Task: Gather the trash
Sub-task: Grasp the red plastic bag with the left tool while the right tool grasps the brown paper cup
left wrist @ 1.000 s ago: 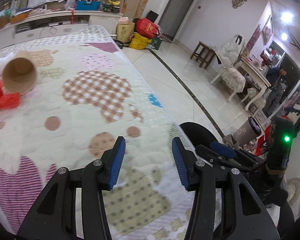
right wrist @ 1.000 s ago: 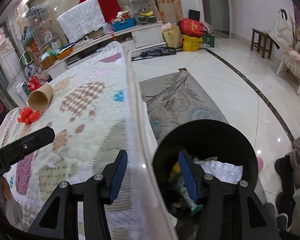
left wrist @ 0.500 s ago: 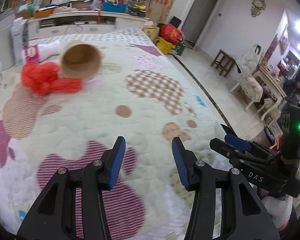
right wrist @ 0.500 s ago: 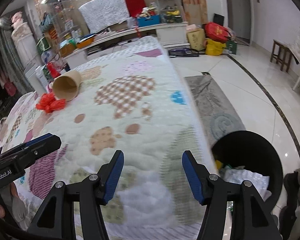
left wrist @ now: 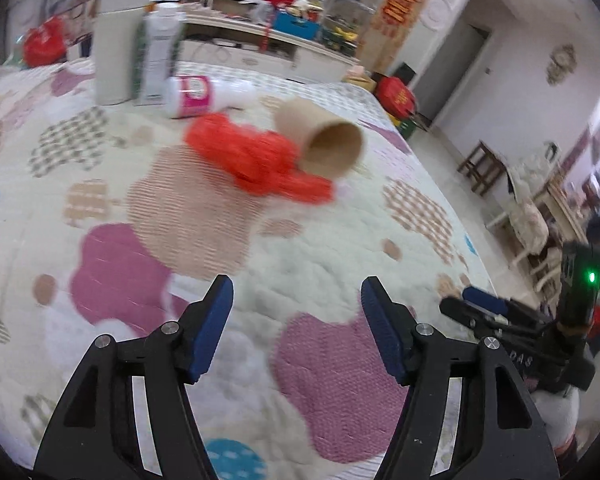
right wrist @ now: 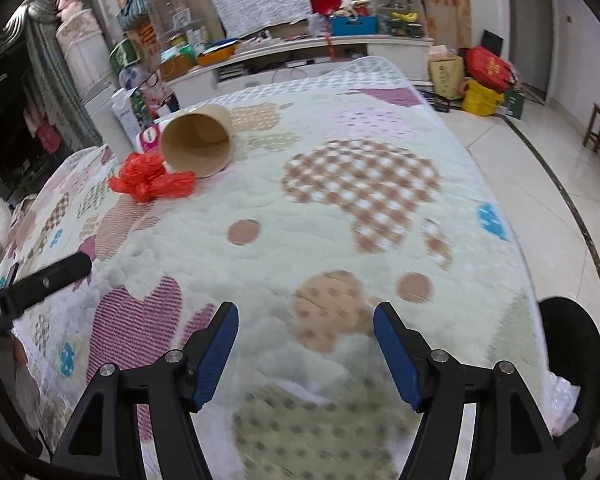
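Blue-padded left tool [left wrist: 296, 300] and right tool [right wrist: 305, 332], just-widened jaws empty.

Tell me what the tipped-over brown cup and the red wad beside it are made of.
Brown cup: probably kraft paper or thin cardboard; matte, even tan inside and out, thin rim.
Red wad: likely thin plastic film, such as a bag; crinkled folds, slight sheen, translucent edges. Motion blur in the left view leaves this open.

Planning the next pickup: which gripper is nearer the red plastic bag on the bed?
Left. The left gripper faces the red plastic bag just ahead. The right gripper sits farther back, with the bag up to its left. Both are open and empty.
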Demonstrator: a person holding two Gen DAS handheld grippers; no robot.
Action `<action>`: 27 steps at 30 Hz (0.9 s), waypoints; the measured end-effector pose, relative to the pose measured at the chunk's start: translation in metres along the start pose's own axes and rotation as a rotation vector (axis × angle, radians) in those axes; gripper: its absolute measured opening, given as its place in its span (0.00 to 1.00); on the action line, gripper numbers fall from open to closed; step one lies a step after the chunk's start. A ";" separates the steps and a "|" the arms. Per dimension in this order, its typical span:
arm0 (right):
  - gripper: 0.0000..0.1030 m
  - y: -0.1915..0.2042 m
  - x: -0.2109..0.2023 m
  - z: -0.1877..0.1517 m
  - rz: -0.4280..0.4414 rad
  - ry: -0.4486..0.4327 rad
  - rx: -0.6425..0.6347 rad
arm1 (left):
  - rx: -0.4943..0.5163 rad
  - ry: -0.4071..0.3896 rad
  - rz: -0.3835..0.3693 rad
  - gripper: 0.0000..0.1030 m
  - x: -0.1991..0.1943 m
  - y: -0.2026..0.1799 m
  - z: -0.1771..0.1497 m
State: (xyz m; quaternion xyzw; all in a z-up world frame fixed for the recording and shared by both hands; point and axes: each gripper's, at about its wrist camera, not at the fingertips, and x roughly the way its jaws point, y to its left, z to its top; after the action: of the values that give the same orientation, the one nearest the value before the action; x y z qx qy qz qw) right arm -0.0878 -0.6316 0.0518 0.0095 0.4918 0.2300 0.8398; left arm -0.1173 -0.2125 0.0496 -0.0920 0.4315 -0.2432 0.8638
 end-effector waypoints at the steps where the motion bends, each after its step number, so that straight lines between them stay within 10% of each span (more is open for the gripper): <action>1: 0.66 0.003 0.003 0.002 0.004 0.003 -0.004 | -0.015 -0.001 0.003 0.64 0.001 0.005 0.005; 24: 0.74 0.049 0.028 0.116 0.093 -0.064 -0.065 | -0.216 0.026 -0.002 0.67 0.085 0.040 0.092; 27: 0.75 0.052 0.032 0.128 0.102 -0.067 -0.059 | -0.206 0.020 -0.021 0.45 0.090 0.041 0.093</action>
State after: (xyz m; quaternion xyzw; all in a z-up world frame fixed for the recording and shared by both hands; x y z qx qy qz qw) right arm 0.0123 -0.5460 0.1046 0.0173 0.4551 0.2863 0.8430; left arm 0.0153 -0.2269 0.0285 -0.1822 0.4618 -0.2074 0.8429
